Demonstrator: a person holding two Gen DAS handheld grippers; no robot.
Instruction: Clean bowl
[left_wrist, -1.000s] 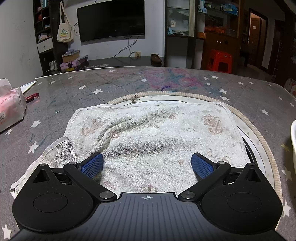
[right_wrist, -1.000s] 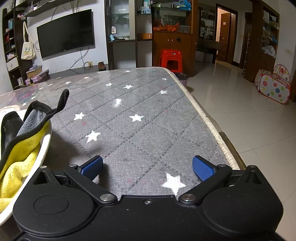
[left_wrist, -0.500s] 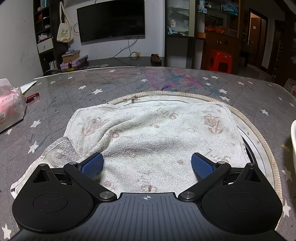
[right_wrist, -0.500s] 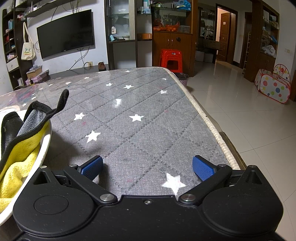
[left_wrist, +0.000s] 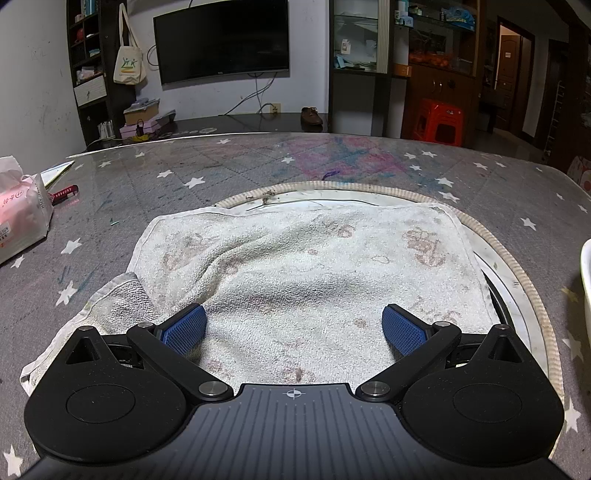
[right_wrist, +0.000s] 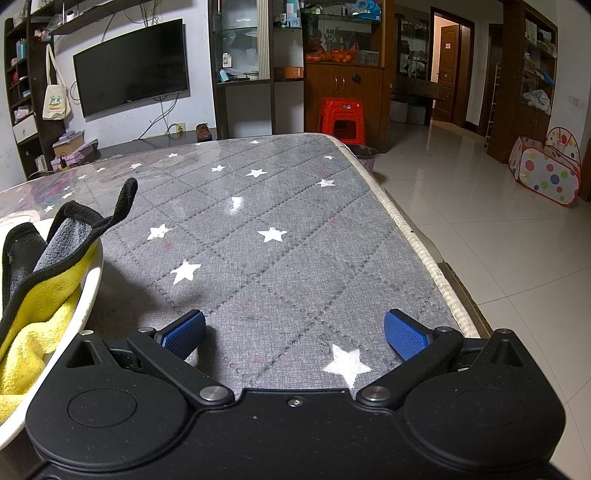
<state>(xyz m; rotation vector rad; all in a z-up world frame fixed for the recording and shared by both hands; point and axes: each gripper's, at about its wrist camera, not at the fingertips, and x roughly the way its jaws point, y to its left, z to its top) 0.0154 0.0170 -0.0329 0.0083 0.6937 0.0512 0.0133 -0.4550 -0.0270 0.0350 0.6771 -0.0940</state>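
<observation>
- White bowl (right_wrist: 86, 295) sits at left edge of right wrist view, on the grey star mat (right_wrist: 280, 258); only a slice of its rim shows in left wrist view (left_wrist: 585, 273), far right.
- Yellow/grey cloth (right_wrist: 40, 295) w/ black trim is stuffed in the bowl, one corner sticking up over the rim. Prob. parked there as the wiper, ready to be grabbed.
- Right gripper (right_wrist: 294, 330): jaws wide, nothing between them, low over bare mat just right of the bowl. Looks like a rest pose, wiping not begun.
- Left gripper (left_wrist: 294, 325): jaws wide too, empty, low over the stained white towel (left_wrist: 306, 266). Can't tell if pads touch it.
- Towel lies over a round inset (left_wrist: 517, 266) w/ rope-like rim in the tabletop, left corner folded back. Guess: drying or work pad for the bowl.
- Tissue pack (left_wrist: 22, 218) and red pen-like item (left_wrist: 64, 192) sit well apart at far left, out of the work zone.
- Hidden/unclear: bowl mostly cut off by frame edge and gripper body; inside covered by cloth, so dirt or water inside can't be judged.
- What's under the towel in the inset: not visible.
- No hands or sleeves in view. Near table edge blocked by both gripper bodies.
</observation>
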